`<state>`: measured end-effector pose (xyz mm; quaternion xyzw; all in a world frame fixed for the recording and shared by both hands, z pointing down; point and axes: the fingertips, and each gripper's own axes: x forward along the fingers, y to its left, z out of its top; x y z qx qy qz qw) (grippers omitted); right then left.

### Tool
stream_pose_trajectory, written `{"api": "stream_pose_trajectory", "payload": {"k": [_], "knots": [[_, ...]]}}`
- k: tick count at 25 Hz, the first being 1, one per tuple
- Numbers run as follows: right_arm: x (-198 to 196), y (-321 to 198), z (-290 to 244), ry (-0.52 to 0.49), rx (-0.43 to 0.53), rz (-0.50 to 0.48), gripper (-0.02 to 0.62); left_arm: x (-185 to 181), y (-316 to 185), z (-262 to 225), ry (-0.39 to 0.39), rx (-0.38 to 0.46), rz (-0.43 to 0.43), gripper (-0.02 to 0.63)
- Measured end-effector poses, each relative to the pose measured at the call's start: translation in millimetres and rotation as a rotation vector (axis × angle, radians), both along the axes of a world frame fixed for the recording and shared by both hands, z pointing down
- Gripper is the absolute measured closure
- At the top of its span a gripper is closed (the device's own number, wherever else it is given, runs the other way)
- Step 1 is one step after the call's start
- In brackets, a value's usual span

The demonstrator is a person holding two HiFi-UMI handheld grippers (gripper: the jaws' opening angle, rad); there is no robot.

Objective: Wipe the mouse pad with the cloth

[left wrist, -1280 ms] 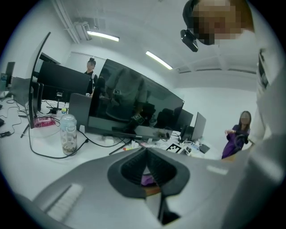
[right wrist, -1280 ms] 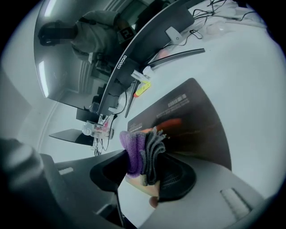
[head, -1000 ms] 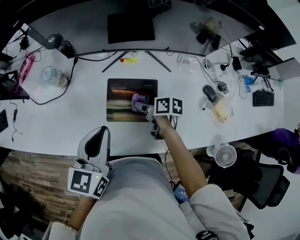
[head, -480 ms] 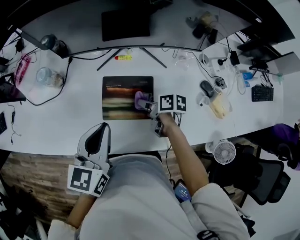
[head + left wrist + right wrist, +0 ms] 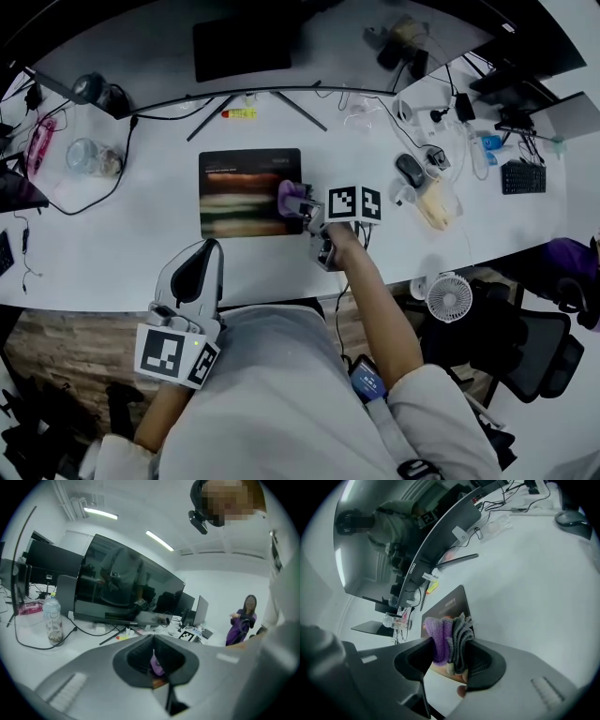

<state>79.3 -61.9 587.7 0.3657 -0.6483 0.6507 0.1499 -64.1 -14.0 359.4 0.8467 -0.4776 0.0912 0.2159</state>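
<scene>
**Cloth at the pad's right edge, left gripper idle**

A wide white desk (image 5: 141, 253) curves through an office with ceiling strip lights (image 5: 159, 540), and wood flooring (image 5: 56, 347) shows past its near edge at 8 o'clock. A curved monitor (image 5: 126, 592) stands along the far side. A black chair (image 5: 525, 356) sits at 4 o'clock, off the desk. In the left gripper view a person in purple (image 5: 241, 620) stands in the background at 3 o'clock.

The dark mouse pad (image 5: 239, 192) lies flat at the desk's middle, in front of the monitor. A small fan (image 5: 450, 298) stands at its 4 o'clock, beyond the desk's rim. A keyboard (image 5: 523, 176) lies far off at 3 o'clock. A clear bottle (image 5: 89, 155) stands at 9 o'clock, a mouse (image 5: 410, 171) at 3 o'clock and a yellow marker (image 5: 237, 113) at 12 o'clock.

The right gripper (image 5: 302, 208) reaches in from the pad's 4 o'clock. Its jaws pinch a bunched purple-and-grey cloth (image 5: 291, 197), which sits at the pad's 3 o'clock edge. The left gripper (image 5: 202, 255) hangs over the near rim at the pad's 7 o'clock. Its jaws are pressed together at the tips and hold nothing.
</scene>
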Motion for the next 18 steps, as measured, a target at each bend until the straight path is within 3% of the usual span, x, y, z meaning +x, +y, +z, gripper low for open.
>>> {"api": "stream_pose_trajectory", "payload": {"k": [10, 18], "knots": [[-1.0, 6.7, -10.0, 0.005, 0.021, 0.009, 0.399, -12.0, 0.6, -2.8, 0.015, 0.012, -0.01, 0.606], [-46.0, 16.8, -24.8, -0.029, 0.048, -0.04, 0.399, -36.3, 8.5, -8.1, 0.008, 0.027, -0.039, 0.606]]}}
